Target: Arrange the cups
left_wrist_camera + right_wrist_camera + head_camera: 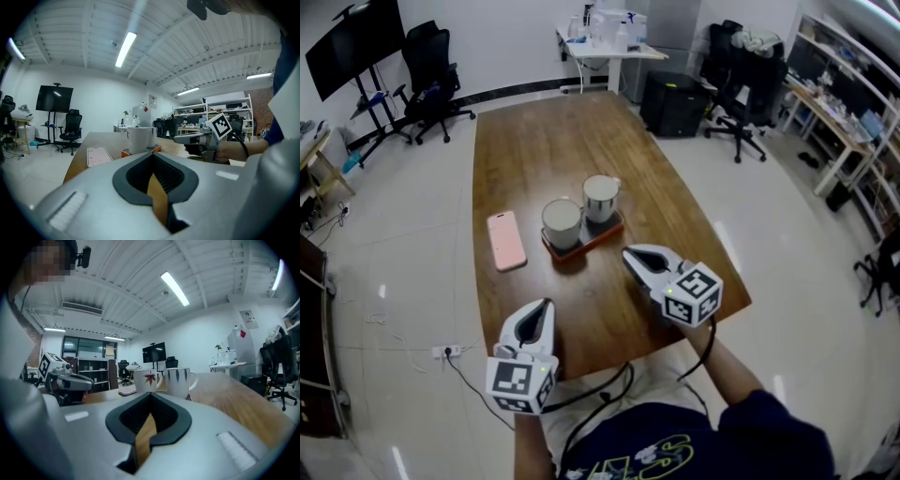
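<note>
Two white cups stand side by side on a small orange tray (581, 247) in the middle of the wooden table (544, 141). The left cup (562, 222) bears a red leaf (146, 380); the right cup (601, 197) has blue marks (180, 381) and a handle. My right gripper (628, 253) is shut and empty, its tips just right of the tray's near corner. My left gripper (547, 304) hovers near the table's front edge, shut, holding nothing, well short of the tray. In the left gripper view the cups (139, 139) stand ahead, beyond the jaws.
A pink phone (506, 240) lies flat left of the tray. The table's front edge runs close to the person's body. Office chairs (431, 75), a TV on a stand (352, 42), a white desk (605, 52) and shelves (853, 103) ring the table.
</note>
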A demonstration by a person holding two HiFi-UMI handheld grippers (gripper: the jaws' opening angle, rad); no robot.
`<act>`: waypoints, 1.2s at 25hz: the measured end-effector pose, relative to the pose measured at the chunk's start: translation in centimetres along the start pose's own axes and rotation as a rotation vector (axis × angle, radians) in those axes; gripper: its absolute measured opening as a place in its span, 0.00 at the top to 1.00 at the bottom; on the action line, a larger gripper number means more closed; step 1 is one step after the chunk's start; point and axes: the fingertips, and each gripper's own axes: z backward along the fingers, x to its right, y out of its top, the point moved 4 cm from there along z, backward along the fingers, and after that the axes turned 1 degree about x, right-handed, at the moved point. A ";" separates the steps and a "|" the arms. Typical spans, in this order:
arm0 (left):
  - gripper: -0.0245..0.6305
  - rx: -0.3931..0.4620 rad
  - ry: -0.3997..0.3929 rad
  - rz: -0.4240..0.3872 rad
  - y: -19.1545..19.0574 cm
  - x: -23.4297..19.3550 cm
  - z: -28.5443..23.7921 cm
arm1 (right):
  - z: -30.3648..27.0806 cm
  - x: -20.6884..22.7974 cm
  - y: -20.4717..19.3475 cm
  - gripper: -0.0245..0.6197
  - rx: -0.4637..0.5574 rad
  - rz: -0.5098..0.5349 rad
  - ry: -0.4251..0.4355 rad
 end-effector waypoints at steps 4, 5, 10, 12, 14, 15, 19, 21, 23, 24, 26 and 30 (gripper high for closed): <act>0.96 0.000 0.003 0.002 0.0 -0.1 0.1 | 0.4 -0.8 -0.1 0.97 -0.006 0.015 0.084; 0.96 0.000 0.003 0.003 0.0 -0.1 0.1 | 0.5 -1.0 -0.1 0.97 -0.005 0.018 0.101; 0.96 0.001 0.003 0.004 -0.1 -0.1 0.1 | 1.1 -1.6 -0.2 0.97 -0.007 0.027 0.146; 0.96 0.002 0.005 0.005 -0.2 -0.1 0.1 | 1.3 -1.8 -0.3 0.97 -0.007 0.025 0.153; 0.96 0.001 0.006 0.007 -0.2 -0.1 0.1 | 1.5 -2.0 -0.3 0.97 -0.007 0.026 0.167; 0.96 0.001 0.006 0.006 -0.3 -0.2 0.1 | 1.6 -2.1 -0.3 0.97 -0.005 0.028 0.175; 0.96 -0.001 0.004 0.001 -0.2 -0.1 0.1 | 1.9 -2.4 -0.3 0.97 -0.004 0.039 0.200; 0.96 -0.002 0.001 0.000 -0.1 -0.1 0.1 | 2.2 -2.7 -0.2 0.97 -0.008 0.038 0.209; 0.96 -0.002 0.001 0.002 0.0 -0.1 0.2 | 2.5 -3.1 -0.1 0.97 -0.011 0.037 0.227; 0.96 -0.001 0.003 0.003 0.1 -0.1 0.3 | 2.6 -3.2 -0.2 0.97 -0.014 0.037 0.235; 0.96 -0.001 -0.002 0.002 0.1 -0.1 0.3 | 2.7 -3.4 -0.3 0.97 -0.016 0.040 0.249; 0.96 -0.002 -0.064 -0.004 -0.1 0.5 -0.2 | 2.7 -3.5 -0.3 0.97 -0.008 0.050 0.264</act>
